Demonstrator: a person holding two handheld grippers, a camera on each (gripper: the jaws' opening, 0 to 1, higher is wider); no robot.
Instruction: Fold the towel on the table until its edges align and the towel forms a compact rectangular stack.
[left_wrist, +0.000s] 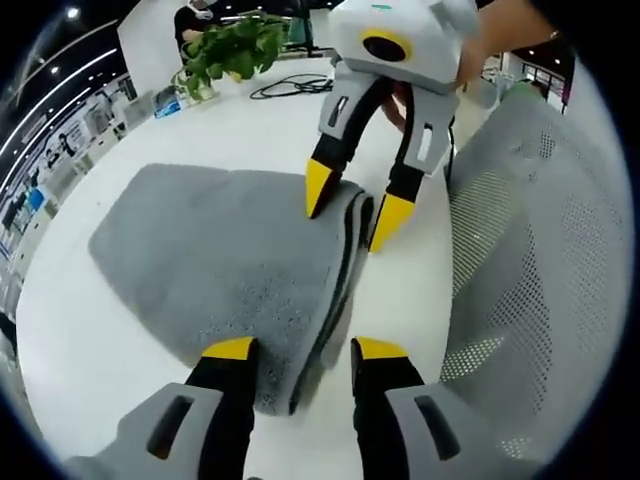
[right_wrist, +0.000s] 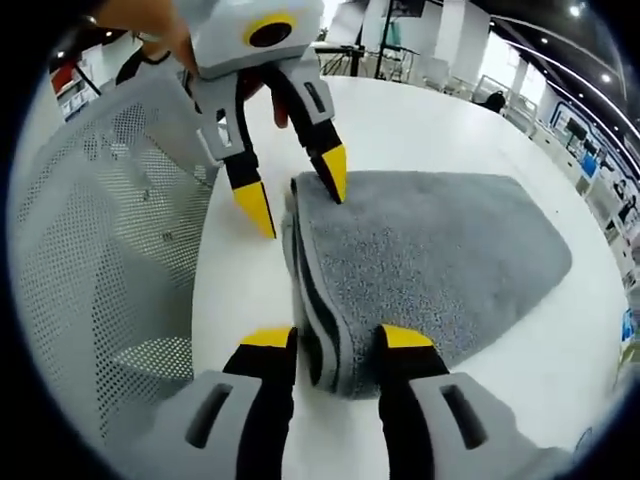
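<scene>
A grey towel lies folded on the white table, its layered fold edge running between both grippers. In the left gripper view, my left gripper is open at the near end of that edge, with the fold between its jaws. My right gripper is open at the far end, one fingertip on the towel and the other on the table beside it. In the right gripper view, the right gripper straddles the near corner and the left gripper straddles the far one.
A grey mesh chair back stands close to the table edge beside the towel's fold. A potted green plant and a black cable sit at the table's far side. A person's hand holds the left gripper.
</scene>
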